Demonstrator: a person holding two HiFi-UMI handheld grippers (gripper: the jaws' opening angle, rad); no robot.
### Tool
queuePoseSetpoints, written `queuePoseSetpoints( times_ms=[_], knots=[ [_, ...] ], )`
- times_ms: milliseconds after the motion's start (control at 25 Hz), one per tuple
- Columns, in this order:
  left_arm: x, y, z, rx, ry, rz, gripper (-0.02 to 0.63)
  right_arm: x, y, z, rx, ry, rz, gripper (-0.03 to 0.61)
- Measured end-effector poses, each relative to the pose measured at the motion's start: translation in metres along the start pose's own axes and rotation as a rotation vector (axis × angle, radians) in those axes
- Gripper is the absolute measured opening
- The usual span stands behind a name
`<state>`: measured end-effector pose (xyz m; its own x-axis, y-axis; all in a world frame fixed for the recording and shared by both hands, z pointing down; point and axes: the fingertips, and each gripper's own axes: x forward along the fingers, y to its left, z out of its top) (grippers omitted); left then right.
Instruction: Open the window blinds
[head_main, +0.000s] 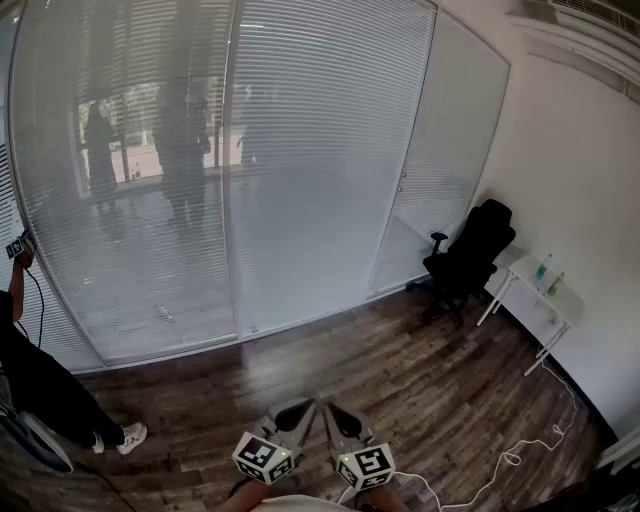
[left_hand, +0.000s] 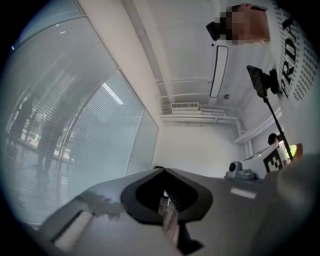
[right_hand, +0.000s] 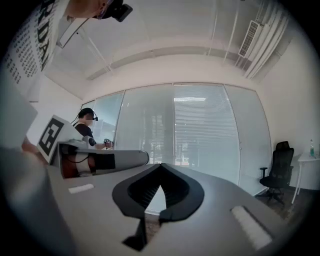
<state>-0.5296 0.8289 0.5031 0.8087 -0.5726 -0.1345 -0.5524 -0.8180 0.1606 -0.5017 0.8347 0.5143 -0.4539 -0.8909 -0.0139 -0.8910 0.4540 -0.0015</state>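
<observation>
Head view: window blinds (head_main: 320, 150) hang fully lowered across a wide glass wall, with dim standing figures showing through the slats. The left gripper (head_main: 303, 407) and right gripper (head_main: 330, 410) are held side by side over a wooden floor (head_main: 400, 370), well short of the blinds and pointing toward them. Each gripper's own view shows its jaws pressed together at the tips with nothing between them.

Only the head view shows a white table (head_main: 545, 290) carrying bottles (head_main: 542, 268) beyond the blinds' right end, and a pale cable (head_main: 520, 450) looped on the floor. A black office chair (head_main: 470, 255) stands by the blinds' right end; the right gripper view shows it too, along with a person (right_hand: 87, 131) at the blinds' left end. The left gripper view is tilted upward and alone shows a long ceiling light (left_hand: 218, 70) and an air vent (left_hand: 185, 106), with the blinds to its left.
</observation>
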Motion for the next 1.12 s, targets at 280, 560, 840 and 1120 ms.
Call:
queuePoseSetpoints(
  times_ms=[280,560,840,1120],
  knots=[
    [-0.007,0.002,-0.002,0.000,0.000,-0.003,0.002,0.002,0.007,-0.002,-0.005,-0.003,0.000,0.008],
    [-0.004,0.001,-0.002,-0.007,0.012,-0.018,0.002,0.004,0.002,0.004,0.019,-0.035,-0.024,0.009],
    [-0.008,0.002,-0.001,-0.014,0.014,-0.025,0.002,0.006,0.004,0.008,0.016,-0.044,-0.034,0.009],
    [-0.015,0.002,-0.003,-0.014,0.015,-0.050,0.001,0.005,0.008,0.004,0.022,-0.042,-0.039,0.009]
  ],
)
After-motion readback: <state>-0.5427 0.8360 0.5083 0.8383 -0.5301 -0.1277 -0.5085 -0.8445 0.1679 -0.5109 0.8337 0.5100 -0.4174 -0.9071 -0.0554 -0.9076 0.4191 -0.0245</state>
